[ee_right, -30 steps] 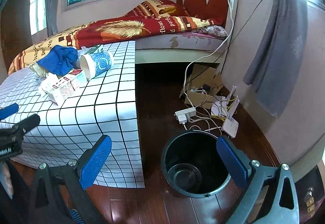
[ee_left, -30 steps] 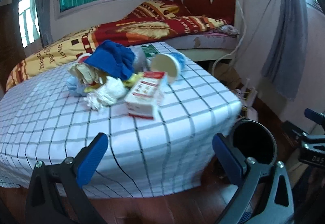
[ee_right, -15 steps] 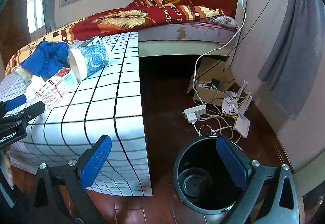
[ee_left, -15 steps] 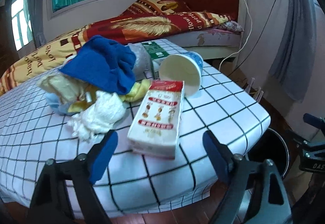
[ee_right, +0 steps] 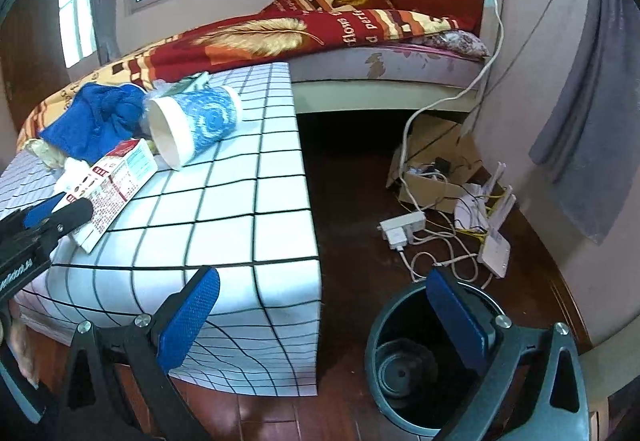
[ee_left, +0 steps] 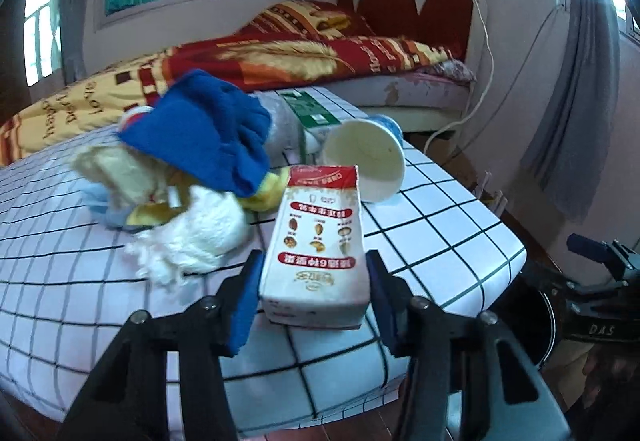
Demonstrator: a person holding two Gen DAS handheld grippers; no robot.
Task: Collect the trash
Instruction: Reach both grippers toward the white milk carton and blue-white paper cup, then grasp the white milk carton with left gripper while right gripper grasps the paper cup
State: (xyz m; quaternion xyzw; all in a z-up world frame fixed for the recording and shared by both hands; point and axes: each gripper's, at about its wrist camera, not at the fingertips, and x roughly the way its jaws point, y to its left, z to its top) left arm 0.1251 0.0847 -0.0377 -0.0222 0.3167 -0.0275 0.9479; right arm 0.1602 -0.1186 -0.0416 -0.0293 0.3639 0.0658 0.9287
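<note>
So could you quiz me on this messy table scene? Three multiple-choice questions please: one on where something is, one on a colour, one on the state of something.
1. Where is the black bin?
A. on the table
B. on the floor beside the table
C. on the bed

2. What colour is the cloth on top of the pile?
A. blue
B. green
C. black

3. How does the paper cup sit?
A. upright
B. upside down
C. on its side

Answers:
1. B: the right wrist view shows the bin on the wooden floor, next to the corner of the checked table.
2. A: the cloth is bright blue in both views.
3. C: the cup lies tipped over, with its open mouth facing the carton that sits between the left gripper jaws, which have just been closing.
</note>
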